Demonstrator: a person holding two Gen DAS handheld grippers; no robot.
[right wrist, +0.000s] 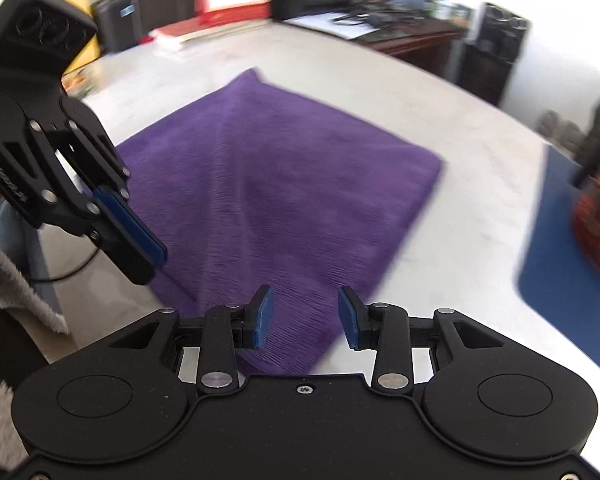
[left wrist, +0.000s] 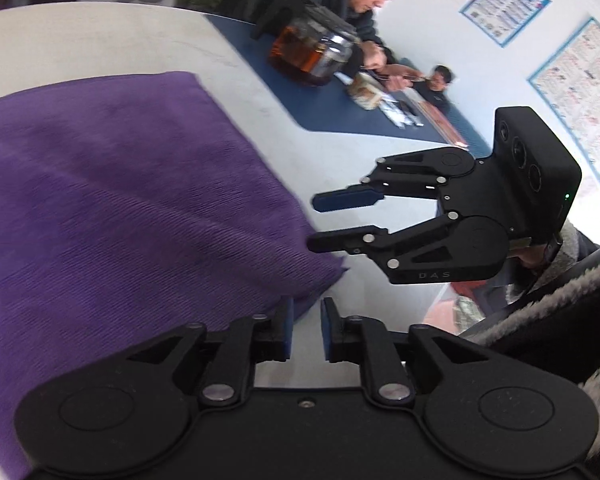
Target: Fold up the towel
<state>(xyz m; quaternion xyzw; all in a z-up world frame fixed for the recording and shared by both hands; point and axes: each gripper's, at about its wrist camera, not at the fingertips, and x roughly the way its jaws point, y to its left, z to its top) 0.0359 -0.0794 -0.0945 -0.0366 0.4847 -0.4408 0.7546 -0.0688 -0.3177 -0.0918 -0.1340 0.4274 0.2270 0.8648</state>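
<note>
Lying flat on a pale grey table [right wrist: 440, 92], a purple towel [right wrist: 284, 200] fills the middle of our right wrist view, folded into a rough rectangle with one corner reaching toward 12 o'clock and another running under the gripper at 6 o'clock. We see the right gripper [right wrist: 306, 316] poised above that near corner, its blue pads [right wrist: 265, 316] standing apart with only towel and tabletop showing through the gap; nothing is pinched between them. At 9 o'clock in the same view the left gripper [right wrist: 148, 256] hangs tilted downward just off the towel's edge, its blue pads close together there.

From the left wrist view, we find the towel [left wrist: 120, 208] spread across the 9 o'clock half of the frame, its corner ending near 5 o'clock of centre. The left gripper [left wrist: 306, 328] sits at 6 o'clock with a narrow slit between its pads (bare table shows through it, no cloth), the left pad just beside the towel's edge. The right gripper [left wrist: 316, 220] reaches in from 3 o'clock, fingers parted, its lower finger over the towel's corner; whether it touches the cloth we cannot tell. A fleece-cuffed sleeve [left wrist: 560, 304] trails behind it. At 12 o'clock a glass teapot [left wrist: 312, 52] of amber liquid stands on a blue mat [left wrist: 324, 108], where a seated person [left wrist: 340, 0] leans over the table.
</note>
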